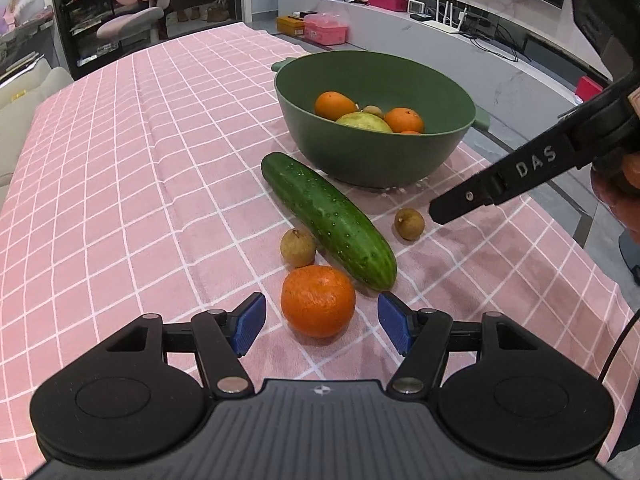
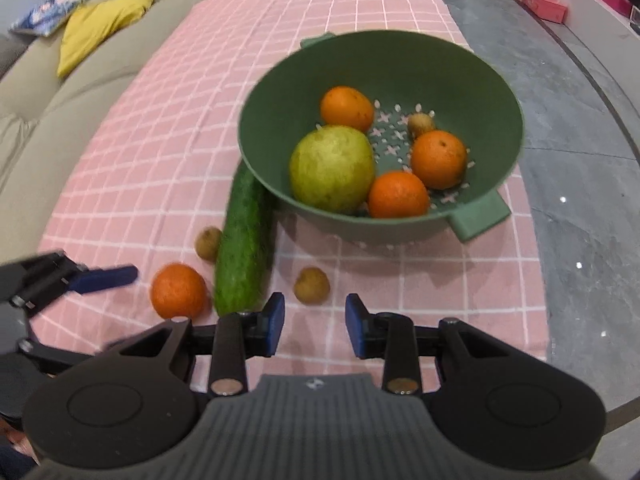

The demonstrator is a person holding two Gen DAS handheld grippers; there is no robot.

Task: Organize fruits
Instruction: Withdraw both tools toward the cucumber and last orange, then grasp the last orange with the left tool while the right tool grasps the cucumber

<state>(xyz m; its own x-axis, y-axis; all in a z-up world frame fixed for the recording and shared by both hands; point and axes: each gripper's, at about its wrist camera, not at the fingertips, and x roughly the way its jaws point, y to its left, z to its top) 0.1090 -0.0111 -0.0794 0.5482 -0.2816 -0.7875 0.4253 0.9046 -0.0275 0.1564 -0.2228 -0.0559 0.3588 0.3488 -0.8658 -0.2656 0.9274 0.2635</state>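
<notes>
A deep green plastic colander bowl [image 2: 480, 80] with tab handles stands on a pink cloth checked with white lines [image 1: 120, 160]; its floor is pierced with cross-shaped holes through which the cloth shows; inside it lie three round oranges, one at the far side [image 2: 347, 108], one to the right [image 2: 439, 159] and one nearest the rim [image 2: 398, 195], together with a large yellow-green guava-like fruit [image 2: 332, 168] touching the near and far oranges, and a small brown longan [image 2: 421, 124] resting on the holes by the right orange.

Outside the bowl, on the cloth, a long dark green bumpy cucumber [image 1: 328, 220] lies with its far end just beside the bowl's wall; a small tan longan [image 1: 298, 247] sits close against its left flank; a second tan longan [image 1: 409, 223] lies apart on its other side; a loose orange with dimpled skin [image 1: 318, 301] rests near the cucumber's close end, just below the first longan.

The left gripper [image 1: 322, 324] has its blue-padded fingers spread wide, the loose orange lying just ahead between them, untouched; the right gripper [image 2: 315, 326] is likewise spread with nothing in it, hovering just short of the second longan.
</notes>
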